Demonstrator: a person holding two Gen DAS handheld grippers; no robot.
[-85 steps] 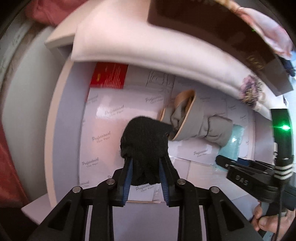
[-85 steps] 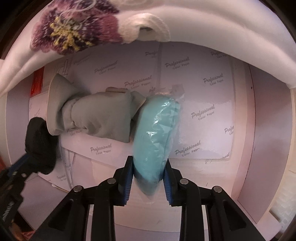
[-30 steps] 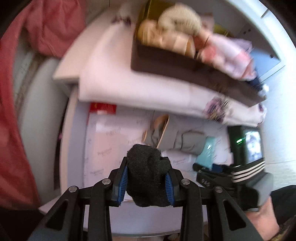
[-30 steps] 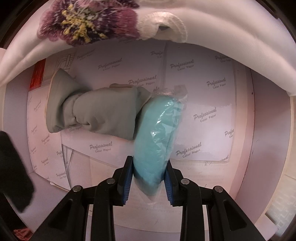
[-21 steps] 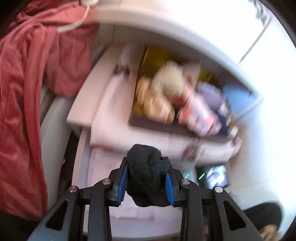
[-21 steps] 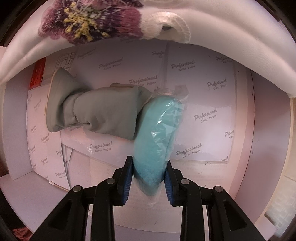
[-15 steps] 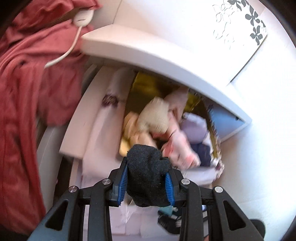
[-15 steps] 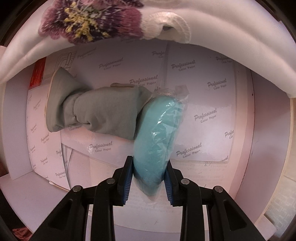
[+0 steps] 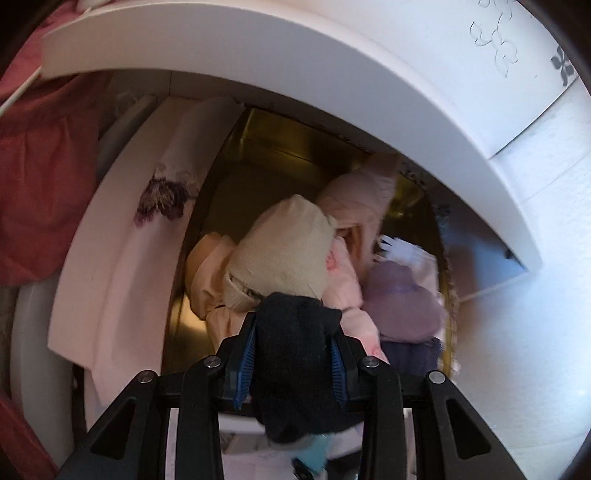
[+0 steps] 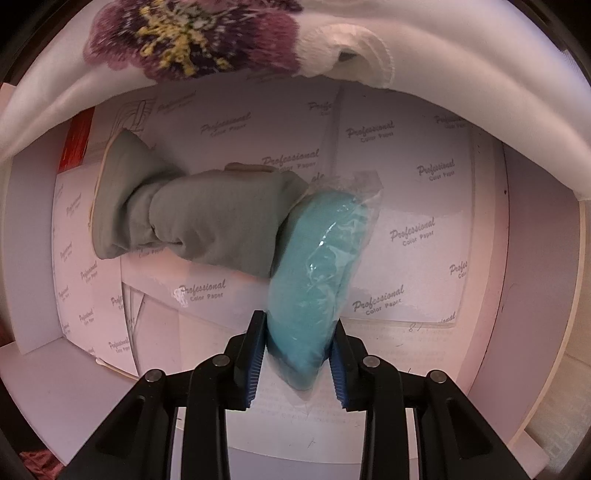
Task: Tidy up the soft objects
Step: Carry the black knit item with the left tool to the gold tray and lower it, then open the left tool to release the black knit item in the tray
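My left gripper (image 9: 291, 350) is shut on a black sock bundle (image 9: 295, 354) and holds it up in front of a gold-lined box (image 9: 266, 155) on the upper shelf. The box holds a beige bundle (image 9: 284, 251), pink pieces (image 9: 351, 199) and a purple piece (image 9: 402, 299). My right gripper (image 10: 297, 354) is shut on a blue cloth in a clear plastic bag (image 10: 314, 266), which rests on the lower shelf. A grey sock bundle (image 10: 192, 218) lies touching the bag's left side.
White paper packs printed "Professional Color Paper" (image 10: 402, 236) line the lower shelf. A white cloth with an embroidered purple flower (image 10: 192, 33) hangs over the shelf above; it also shows left of the box (image 9: 162, 195). Red fabric (image 9: 40, 192) hangs at the far left. A white shelf board (image 9: 295, 74) overhangs the box.
My left gripper has lifted the black sock bundle from the lower shelf up to the box on the upper shelf and moved closer to it. My right gripper has stayed put on the blue bag.
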